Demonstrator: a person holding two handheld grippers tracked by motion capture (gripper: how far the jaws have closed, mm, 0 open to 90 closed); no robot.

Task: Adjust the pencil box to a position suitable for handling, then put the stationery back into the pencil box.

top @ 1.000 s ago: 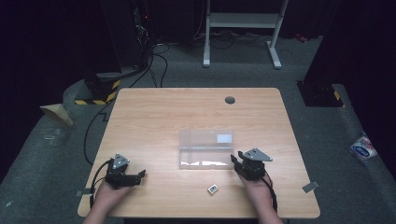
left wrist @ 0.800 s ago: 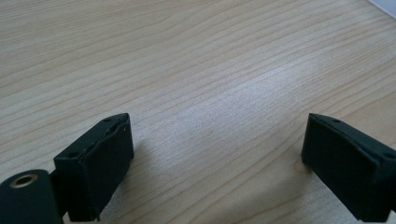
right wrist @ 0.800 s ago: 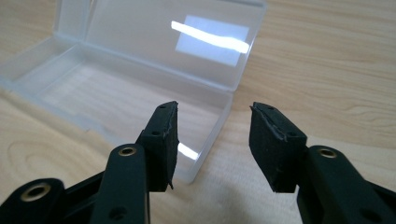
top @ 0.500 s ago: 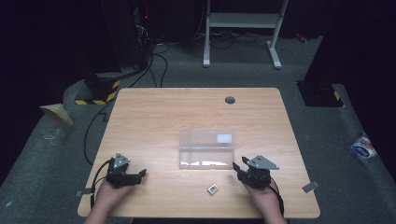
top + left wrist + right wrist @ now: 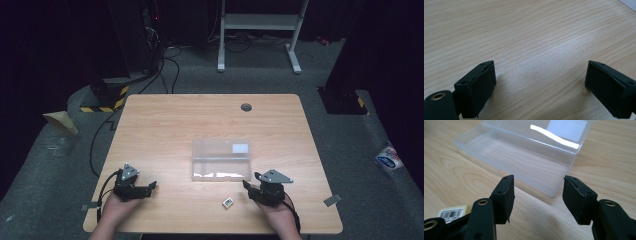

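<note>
A clear plastic box [image 5: 221, 160] lies open at the middle of the wooden table [image 5: 200, 122], its lid folded back with a white label on it. In the right gripper view the box [image 5: 524, 152] is just beyond my open right gripper [image 5: 538, 187], and nothing is between the jaws. A small white barcoded piece [image 5: 228, 202] lies on the wood left of the right gripper [image 5: 251, 181], and it is at the lower left as the barcoded piece [image 5: 452, 213]. My left gripper [image 5: 151, 187] rests near the front left, wide open [image 5: 540, 75] over bare wood.
A dark round grommet [image 5: 246, 107] sits in the table's far side. Small grey tabs stick out at the front corners [image 5: 332, 200]. Beyond the table are cables and a white metal stand [image 5: 260, 30] on the dark floor.
My right gripper has drawn back a little toward the front edge, away from the box. The left gripper has stayed put.
</note>
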